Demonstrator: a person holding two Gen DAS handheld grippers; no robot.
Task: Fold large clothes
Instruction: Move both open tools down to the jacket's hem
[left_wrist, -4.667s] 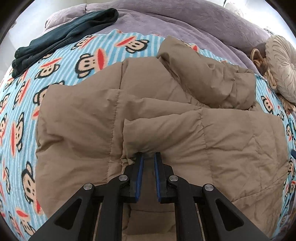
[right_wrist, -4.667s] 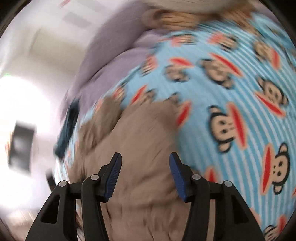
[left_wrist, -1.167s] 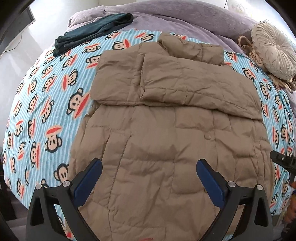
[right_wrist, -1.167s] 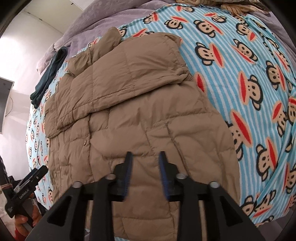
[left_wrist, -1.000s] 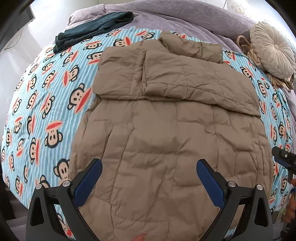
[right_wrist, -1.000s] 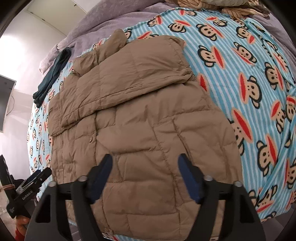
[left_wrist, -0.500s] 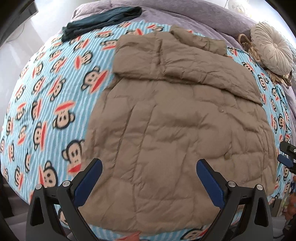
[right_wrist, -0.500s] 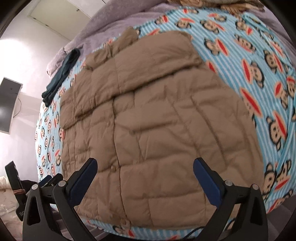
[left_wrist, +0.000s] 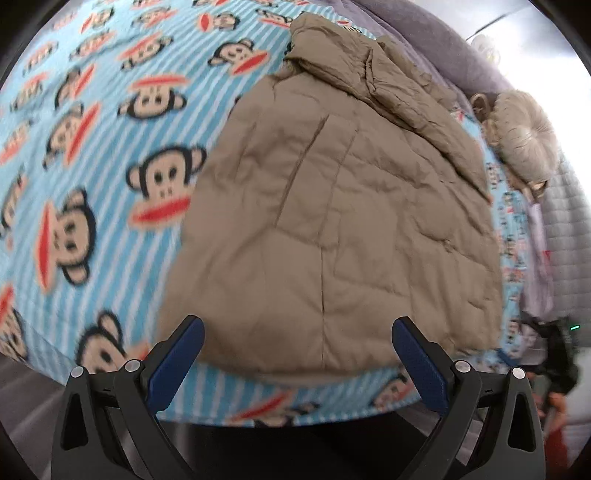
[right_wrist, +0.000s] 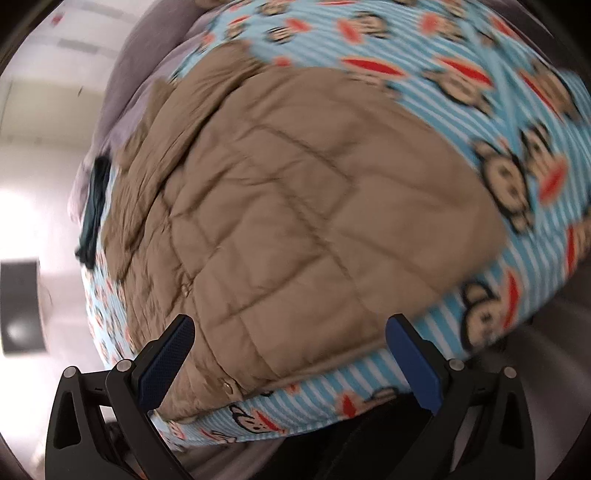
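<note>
A tan quilted puffer jacket (left_wrist: 343, 221) lies flat on a blue striped monkey-print blanket (left_wrist: 92, 155), its sleeves folded across the upper part and its hem toward me. My left gripper (left_wrist: 298, 356) hangs open over the hem near the jacket's left bottom corner, nothing between its blue pads. In the right wrist view the same jacket (right_wrist: 295, 206) fills the middle. My right gripper (right_wrist: 289, 356) stands wide open above the hem near the bed's front edge (right_wrist: 332, 402), holding nothing.
A round cream cushion (left_wrist: 524, 136) and purple bedding (left_wrist: 424, 40) lie beyond the jacket. A dark teal garment (right_wrist: 94, 214) rests at the blanket's far side. The other gripper and a hand (left_wrist: 557, 365) show at the right edge. A dark screen (right_wrist: 20, 306) hangs on the wall.
Both grippers have pulled back and sunk toward the jacket's hem and spread apart, left one leftward, right one rightward. The right jaws opened from nearly shut to wide. The jacket has not moved.
</note>
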